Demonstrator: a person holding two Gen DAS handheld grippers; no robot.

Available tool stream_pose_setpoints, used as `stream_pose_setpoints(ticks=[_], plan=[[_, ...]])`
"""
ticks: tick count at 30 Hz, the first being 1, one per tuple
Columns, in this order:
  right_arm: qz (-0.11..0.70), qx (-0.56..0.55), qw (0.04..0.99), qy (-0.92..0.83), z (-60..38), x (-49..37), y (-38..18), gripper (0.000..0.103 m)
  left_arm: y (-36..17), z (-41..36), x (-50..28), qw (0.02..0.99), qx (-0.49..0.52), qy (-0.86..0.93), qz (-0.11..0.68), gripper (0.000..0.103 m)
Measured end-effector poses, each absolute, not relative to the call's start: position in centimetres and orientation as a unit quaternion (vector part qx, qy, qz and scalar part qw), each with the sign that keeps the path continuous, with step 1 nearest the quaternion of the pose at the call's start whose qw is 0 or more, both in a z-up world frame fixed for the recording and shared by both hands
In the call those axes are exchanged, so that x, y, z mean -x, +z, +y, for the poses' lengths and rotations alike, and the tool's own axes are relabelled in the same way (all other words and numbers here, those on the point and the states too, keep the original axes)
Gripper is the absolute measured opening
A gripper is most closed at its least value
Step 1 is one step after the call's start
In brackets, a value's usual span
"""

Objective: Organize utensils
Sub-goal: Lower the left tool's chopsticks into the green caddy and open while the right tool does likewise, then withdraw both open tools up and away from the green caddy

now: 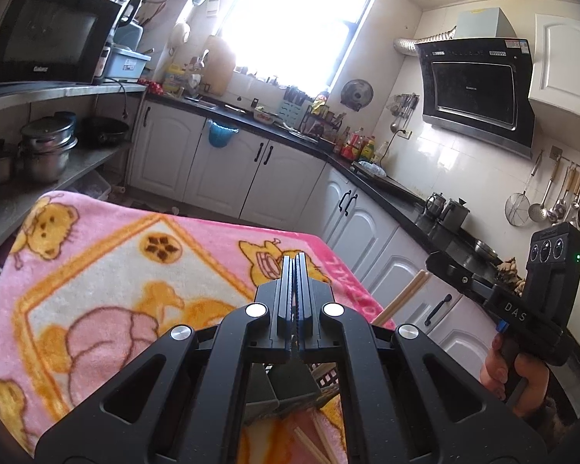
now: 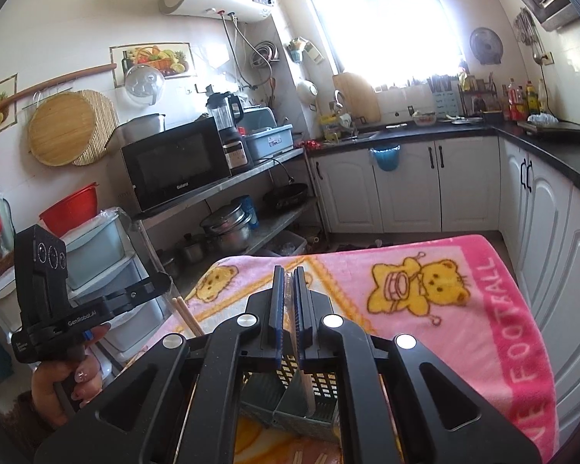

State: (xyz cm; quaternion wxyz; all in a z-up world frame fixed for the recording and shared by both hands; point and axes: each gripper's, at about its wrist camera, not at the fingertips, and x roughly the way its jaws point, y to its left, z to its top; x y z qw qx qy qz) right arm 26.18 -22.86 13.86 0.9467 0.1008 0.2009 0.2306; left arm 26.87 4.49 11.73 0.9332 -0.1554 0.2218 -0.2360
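My left gripper (image 1: pixel 295 261) is shut with nothing seen between its jaws, held above the pink bear blanket (image 1: pixel 108 270). My right gripper (image 2: pixel 289 272) is shut on a white utensil handle (image 2: pixel 307 386) that hangs down into a grey perforated utensil holder (image 2: pixel 321 390). The holder stands on the blanket (image 2: pixel 464 309) under both grippers and also shows in the left wrist view (image 1: pixel 290 390). A pair of wooden chopsticks (image 1: pixel 404 295) sticks up beside my right gripper's body (image 1: pixel 522 309); they also show in the right wrist view (image 2: pixel 187 317). More chopsticks (image 1: pixel 309 444) lie on the blanket.
White cabinets (image 1: pixel 251 178) with a black counter run along the back and right. A steel shelf (image 2: pixel 228 185) with a microwave (image 2: pixel 174 166) and pots (image 2: pixel 228 224) stands on the left. Ladles hang on the right wall (image 1: pixel 553 201).
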Motion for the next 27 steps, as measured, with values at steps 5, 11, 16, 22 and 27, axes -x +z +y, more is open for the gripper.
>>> stream_pose_setpoints(ticks=[5, 11, 16, 22, 27], plan=[[0.207, -0.098, 0.947, 0.225, -23.1, -26.1, 13.1, 0.006, 11.2, 4.7, -26.5, 0.934, 0.158, -0.228, 0.226, 0.000], [0.210, -0.107, 0.948, 0.212, -24.1, -25.8, 12.4, 0.023, 10.6, 5.2, -26.0, 0.936, 0.161, -0.213, 0.231, 0.001], [0.211, -0.107, 0.951, 0.201, -24.7, -25.1, 12.0, 0.033, 10.5, 5.8, -25.1, 0.942, 0.157, -0.192, 0.225, 0.029], [0.217, -0.106, 0.951, 0.195, -25.4, -24.2, 11.4, 0.042, 10.2, 6.7, -24.2, 0.944, 0.165, -0.176, 0.223, 0.056], [0.219, -0.098, 0.952, 0.191, -25.4, -23.1, 11.0, 0.051, 10.3, 7.1, -22.7, 0.951, 0.166, -0.158, 0.209, 0.085]])
